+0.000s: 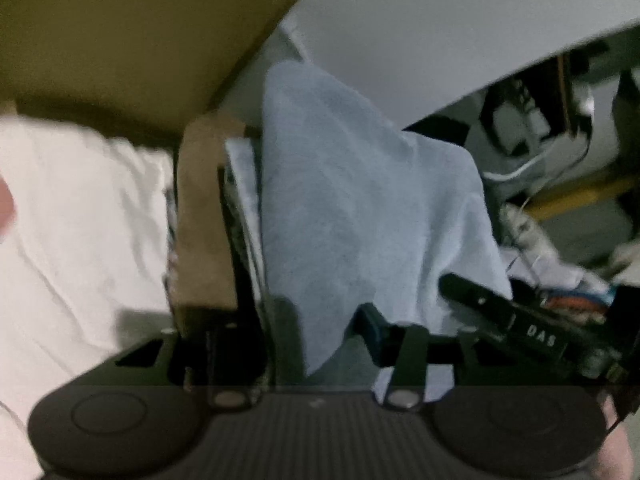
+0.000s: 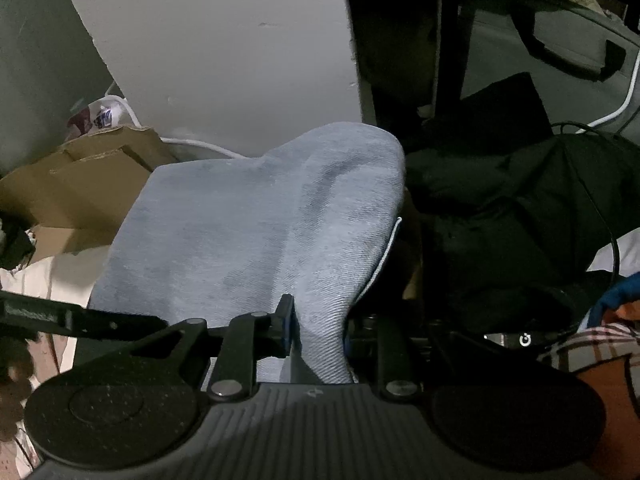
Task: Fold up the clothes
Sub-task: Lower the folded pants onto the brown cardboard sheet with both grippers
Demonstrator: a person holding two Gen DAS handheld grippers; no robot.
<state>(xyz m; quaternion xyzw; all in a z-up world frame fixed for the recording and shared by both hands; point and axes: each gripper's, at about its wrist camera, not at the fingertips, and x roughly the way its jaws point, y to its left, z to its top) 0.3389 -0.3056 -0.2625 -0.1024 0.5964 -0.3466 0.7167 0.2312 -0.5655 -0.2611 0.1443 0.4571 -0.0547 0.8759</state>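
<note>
Pale blue cloth [image 2: 256, 216], thick twill-like fabric, hangs between the two tools, draped in a hump and falling away from both cameras; looks like it is held at two spots along one edge so it can be spread or laid down for a fold, my guess. Right tool [image 2: 320, 336]: jaws narrow, pinched on a gathered bit of the cloth, fabric bunched right at the pads. Left tool [image 1: 320, 320]: jaws stand wider, cloth runs down between them; its right finger [image 1: 374, 324] shows beside the fabric but the left one is hidden behind cloth and shadow, so I cannot tell if the pads actually press. In the left wrist view the right tool's black arm pokes in at the cloth's lower right edge, so the two tools sit near each other. Behind and left of the cloth: brown cardboard box [image 2: 80, 184]; white bedding [image 1: 72, 208] further left. Right of the cloth: dark heap of black garments [image 2: 520, 208], and a plaid item [image 2: 584, 344] near the corner. Pale wall [image 2: 224, 48] behind all. Fold not yet begun, judging by the loose drape.
</note>
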